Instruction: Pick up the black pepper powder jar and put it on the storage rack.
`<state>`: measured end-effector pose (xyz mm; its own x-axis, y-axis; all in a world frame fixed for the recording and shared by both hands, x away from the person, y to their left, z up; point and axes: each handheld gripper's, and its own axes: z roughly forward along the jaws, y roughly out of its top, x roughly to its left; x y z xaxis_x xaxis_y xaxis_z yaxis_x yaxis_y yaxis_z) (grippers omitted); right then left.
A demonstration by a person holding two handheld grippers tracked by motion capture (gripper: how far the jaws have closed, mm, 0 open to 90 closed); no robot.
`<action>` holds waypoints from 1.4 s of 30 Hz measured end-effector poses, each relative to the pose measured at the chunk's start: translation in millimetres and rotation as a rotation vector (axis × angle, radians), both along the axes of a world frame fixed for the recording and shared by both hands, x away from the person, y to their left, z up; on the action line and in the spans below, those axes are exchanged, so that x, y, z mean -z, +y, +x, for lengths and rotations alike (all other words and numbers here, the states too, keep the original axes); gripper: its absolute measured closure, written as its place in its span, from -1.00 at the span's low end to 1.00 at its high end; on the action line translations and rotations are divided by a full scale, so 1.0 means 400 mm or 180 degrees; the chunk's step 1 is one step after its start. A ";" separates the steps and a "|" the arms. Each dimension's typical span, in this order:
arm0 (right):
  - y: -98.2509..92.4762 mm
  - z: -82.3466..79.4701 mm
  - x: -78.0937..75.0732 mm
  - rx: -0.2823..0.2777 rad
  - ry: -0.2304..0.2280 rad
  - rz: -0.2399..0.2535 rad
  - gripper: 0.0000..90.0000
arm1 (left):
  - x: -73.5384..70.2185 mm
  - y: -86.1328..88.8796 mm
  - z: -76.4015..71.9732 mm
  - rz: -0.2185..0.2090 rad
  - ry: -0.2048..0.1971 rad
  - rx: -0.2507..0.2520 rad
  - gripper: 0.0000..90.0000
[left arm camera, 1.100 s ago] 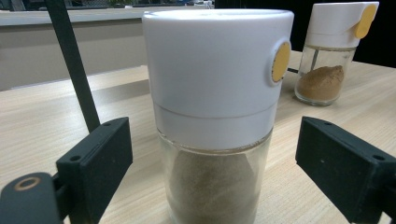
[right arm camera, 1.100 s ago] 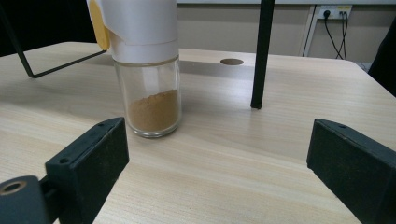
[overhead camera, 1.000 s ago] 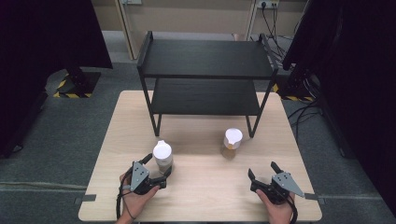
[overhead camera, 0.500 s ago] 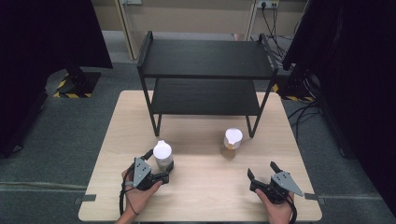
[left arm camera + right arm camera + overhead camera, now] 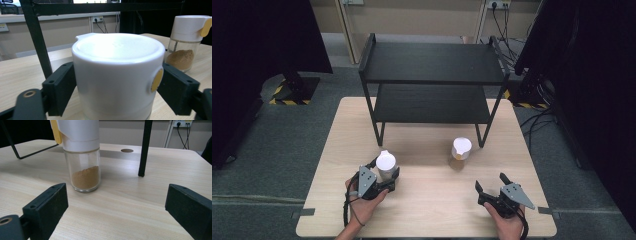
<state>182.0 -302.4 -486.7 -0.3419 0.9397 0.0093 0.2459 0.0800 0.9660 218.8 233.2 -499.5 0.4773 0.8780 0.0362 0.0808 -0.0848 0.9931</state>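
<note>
A spice jar with a white cap (image 5: 385, 162) (image 5: 117, 75) stands on the wooden table (image 5: 427, 210) at the near left. My left gripper (image 5: 385, 174) (image 5: 117, 92) has just been closing its jaws, and both pads now press on the sides of the cap. A second white-capped glass jar with brown powder (image 5: 461, 148) (image 5: 187, 42) (image 5: 83, 157) stands right of the middle. My right gripper (image 5: 490, 181) (image 5: 115, 207) rests near the front right, open with nothing between its jaws, pointing at that jar from a short way off.
A black two-tier shelf (image 5: 432, 62) stands at the back of the table; one of its legs (image 5: 145, 147) is just behind the powder jar, and another leg (image 5: 35, 37) rises behind the left jar. Black screens flank the table.
The left gripper has slid forward around the white-capped jar and its jaws have closed onto the cap. The right gripper has stayed put.
</note>
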 end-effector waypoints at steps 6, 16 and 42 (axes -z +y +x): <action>0.001 -0.001 0.001 -0.0006 -0.0004 0.0004 -0.90 | 0.006 -0.005 0.004 0.0036 -0.0005 -0.0019 -0.35; 0.002 -0.001 0.001 -0.0001 -0.0004 0.0005 -0.90 | -0.004 -0.009 0.002 0.0034 0.0047 -0.0029 -0.32; 0.003 0.000 0.000 0.0002 0.0004 0.0005 -0.91 | -0.089 -0.011 -0.006 -0.0089 -0.0232 -0.0089 -0.32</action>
